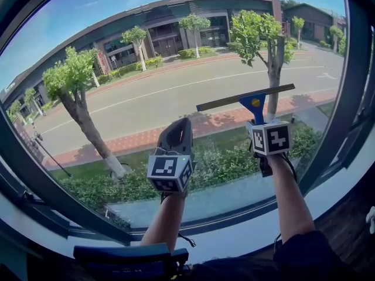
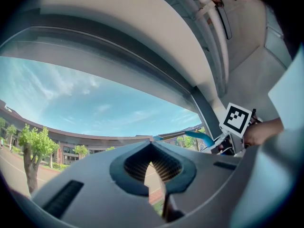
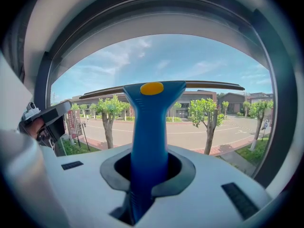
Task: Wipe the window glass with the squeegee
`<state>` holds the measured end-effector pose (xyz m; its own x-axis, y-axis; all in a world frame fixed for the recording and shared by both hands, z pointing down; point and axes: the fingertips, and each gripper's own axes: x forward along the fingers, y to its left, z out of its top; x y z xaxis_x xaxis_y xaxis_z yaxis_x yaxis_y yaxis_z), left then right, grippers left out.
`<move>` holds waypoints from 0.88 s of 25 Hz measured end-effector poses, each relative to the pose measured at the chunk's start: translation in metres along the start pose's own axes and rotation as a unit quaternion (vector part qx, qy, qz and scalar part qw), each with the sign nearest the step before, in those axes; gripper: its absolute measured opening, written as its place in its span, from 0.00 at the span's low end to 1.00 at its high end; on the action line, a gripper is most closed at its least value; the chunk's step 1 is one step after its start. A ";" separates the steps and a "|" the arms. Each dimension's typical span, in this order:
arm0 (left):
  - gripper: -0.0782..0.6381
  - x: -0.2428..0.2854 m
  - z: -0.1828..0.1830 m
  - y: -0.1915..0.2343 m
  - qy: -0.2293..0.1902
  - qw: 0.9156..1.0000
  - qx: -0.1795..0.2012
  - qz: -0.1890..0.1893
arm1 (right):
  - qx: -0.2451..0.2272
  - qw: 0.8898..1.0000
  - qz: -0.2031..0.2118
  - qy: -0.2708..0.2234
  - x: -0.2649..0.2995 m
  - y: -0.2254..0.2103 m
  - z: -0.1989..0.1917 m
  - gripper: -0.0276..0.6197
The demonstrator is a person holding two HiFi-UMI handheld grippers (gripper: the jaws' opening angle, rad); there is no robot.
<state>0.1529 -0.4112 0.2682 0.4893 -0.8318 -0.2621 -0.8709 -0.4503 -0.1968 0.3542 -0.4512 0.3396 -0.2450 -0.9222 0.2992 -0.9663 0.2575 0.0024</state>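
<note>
- Step in hand: the wiping stroke. The right gripper [image 3: 149,177] holds the squeegee [image 3: 151,127] upright before the window glass [image 1: 176,69], right of centre in the head view. Blade contact with the pane cannot be confirmed from any view.
- Right fingers [image 3: 187,174]: clamped on the lower part of the blue handle, which rises out of the hollow between them.
- Left gripper [image 1: 176,139]: raised just left of centre in the head view, apart from the squeegee. Its fingers [image 2: 183,171] are drawn together with nothing between them; only a thin slit of daylight shows.
- Blade: a long, thin, dark strip across the head of the handle. In the head view it is tilted, with the right end higher.
- Next move, as judged: press the blade flat against the glass and draw it in one even pass. The tilt wants levelling first, or one end may lift and leave streaks.
- Materials: the handle is smooth moulded plastic, blue, flaring to a wide neck with a yellow oval button near the top. The blade edge looks like rubber, though that is not certain.
- The glass is clear and hard, and no streaks or wet film can be made out. The window frame [image 1: 351,98] is dark and rigid, with a pale sill [image 1: 246,236] below.
- The gripper bodies are matt grey plastic, and the finger pads are dark and ribbed.
</note>
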 end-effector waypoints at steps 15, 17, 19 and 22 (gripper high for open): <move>0.11 -0.009 -0.028 -0.004 0.021 1.000 -0.019 0.003 | 0.000 1.000 0.003 0.031 0.008 0.001 -0.045 0.14; 0.11 -0.011 -0.033 -0.004 0.023 0.999 -0.024 0.006 | -0.002 0.999 0.002 0.037 0.010 0.002 -0.052 0.14; 0.11 -0.013 -0.037 -0.005 0.026 0.999 -0.028 0.006 | -0.003 0.999 0.000 0.043 0.011 0.002 -0.059 0.14; 0.11 -0.012 -0.040 -0.008 0.030 0.999 -0.032 0.003 | 0.006 0.999 0.002 0.052 0.015 0.001 -0.071 0.14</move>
<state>0.1523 -0.4108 0.3107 0.4825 -0.8513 -0.2061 -0.8757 -0.4640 -0.1334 0.3547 -0.4443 0.4118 -0.2403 -0.8857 0.3973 -0.9661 0.2578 -0.0096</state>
